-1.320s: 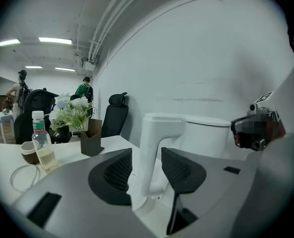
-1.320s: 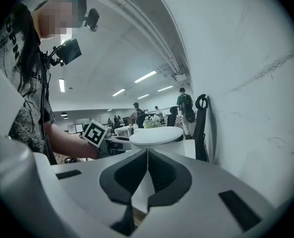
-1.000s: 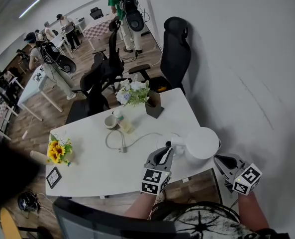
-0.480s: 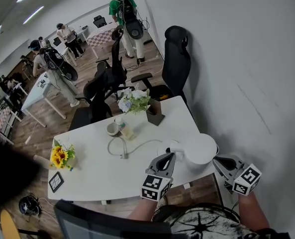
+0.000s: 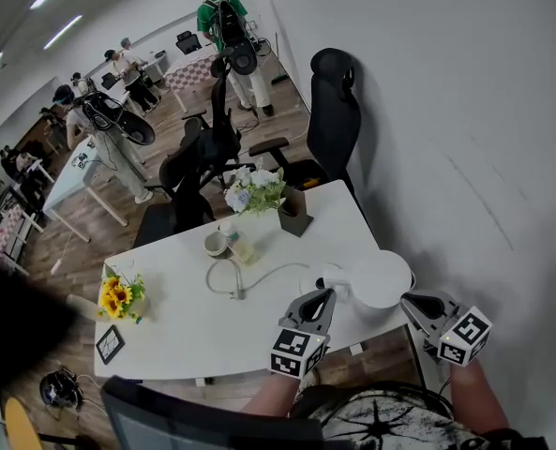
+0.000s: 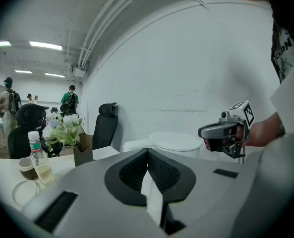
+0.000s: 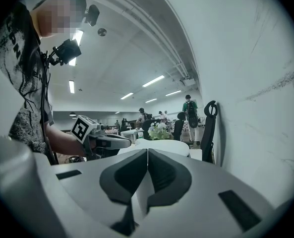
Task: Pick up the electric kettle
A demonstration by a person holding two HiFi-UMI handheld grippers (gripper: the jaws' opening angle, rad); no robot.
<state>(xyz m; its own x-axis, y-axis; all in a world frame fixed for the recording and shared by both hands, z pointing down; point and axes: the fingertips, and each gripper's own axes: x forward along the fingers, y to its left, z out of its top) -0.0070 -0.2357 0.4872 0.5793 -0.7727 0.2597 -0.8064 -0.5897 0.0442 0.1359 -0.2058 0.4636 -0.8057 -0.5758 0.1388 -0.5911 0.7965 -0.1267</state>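
Since prev. frame your left gripper has pinched fully shut by the handle of the electric kettle, right gripper likewise closed & idle; confirm grip, then lift straight up.

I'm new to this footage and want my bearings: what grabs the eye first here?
The white electric kettle stands at the near right corner of the white table. The left gripper is shut at its handle side, and the right gripper is shut just beyond that corner. Yellow sunflowers brighten the table's near left corner.
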